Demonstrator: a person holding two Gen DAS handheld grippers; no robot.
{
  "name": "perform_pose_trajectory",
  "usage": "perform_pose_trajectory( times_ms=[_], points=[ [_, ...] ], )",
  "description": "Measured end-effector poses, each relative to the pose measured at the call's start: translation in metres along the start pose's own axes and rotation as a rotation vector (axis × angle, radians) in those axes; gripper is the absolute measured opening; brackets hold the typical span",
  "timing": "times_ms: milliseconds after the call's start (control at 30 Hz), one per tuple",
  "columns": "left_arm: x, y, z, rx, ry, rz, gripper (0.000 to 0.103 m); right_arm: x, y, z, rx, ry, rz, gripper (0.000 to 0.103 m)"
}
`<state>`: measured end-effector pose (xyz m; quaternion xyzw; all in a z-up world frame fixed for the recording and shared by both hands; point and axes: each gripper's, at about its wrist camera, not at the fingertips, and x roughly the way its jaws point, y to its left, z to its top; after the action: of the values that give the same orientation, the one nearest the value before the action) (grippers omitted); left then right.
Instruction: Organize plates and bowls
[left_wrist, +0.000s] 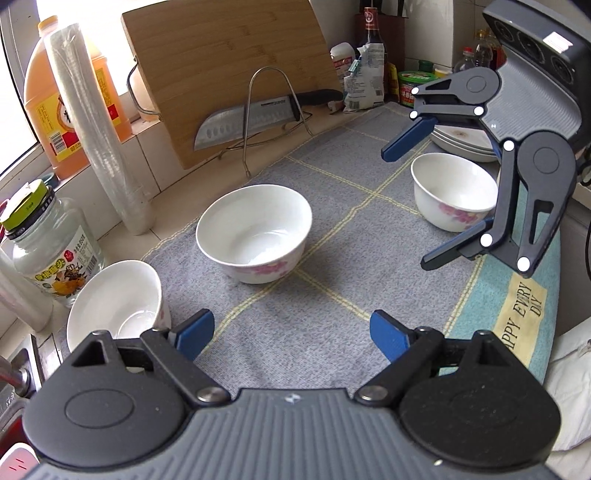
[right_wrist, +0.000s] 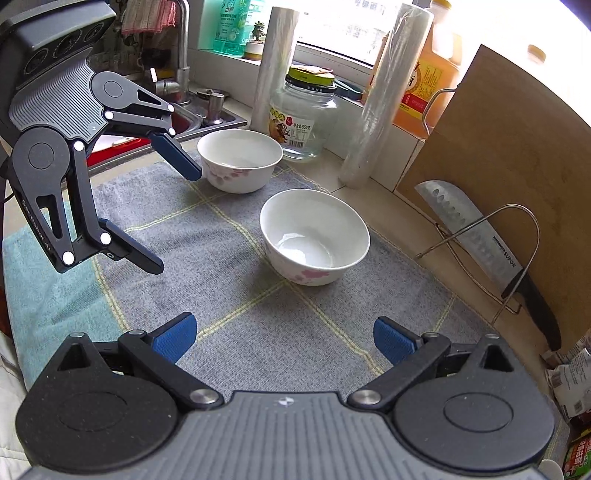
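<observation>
Left bowl (left_wrist: 118, 302) at tabletop's left edge beside glass jar (left_wrist: 48, 240), tilted. Left gripper (left_wrist: 291, 332) released, empty, hovering over grey towel (left_wrist: 332, 229). Middle bowl (left_wrist: 255, 240) upright at towel centre. Right bowl (left_wrist: 454, 192) near back right corner, plate stack (left_wrist: 461, 140) just behind. Right gripper (left_wrist: 417, 206) released, empty. Judgement: plates look stacked; three bowls scattered, nesting not yet begun.

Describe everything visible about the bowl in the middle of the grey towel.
The middle bowl is white, glossy, ceramic-looking, with pink flower prints low on its outer wall. It stands upright and empty, rim up, on the grey towel near a crossing of its yellow lines. Nothing else touches it: the other two bowls sit apart from it, and neither hand-held gripper reaches it.
</observation>
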<state>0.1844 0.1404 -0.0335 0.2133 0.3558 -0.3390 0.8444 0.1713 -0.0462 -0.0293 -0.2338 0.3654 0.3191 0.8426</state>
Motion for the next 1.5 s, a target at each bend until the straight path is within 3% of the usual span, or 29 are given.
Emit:
perform_pose_trajectory(
  times_ms=[333,967,1500],
  points=[
    [0.027,0.016,0.012,0.012,0.006,-0.014,0.091,0.023,-0.016,0.012,-0.026,0.039,0.013,0.103],
    [0.079,0.033,0.034,0.071,0.129,-0.013,0.091,0.100,-0.062,0.027,-0.135,0.069,0.180,0.103],
    [0.092,0.039,0.039,0.127,0.133,-0.061,0.087,0.115,-0.064,0.034,-0.208,0.068,0.241,0.098]
  ],
)
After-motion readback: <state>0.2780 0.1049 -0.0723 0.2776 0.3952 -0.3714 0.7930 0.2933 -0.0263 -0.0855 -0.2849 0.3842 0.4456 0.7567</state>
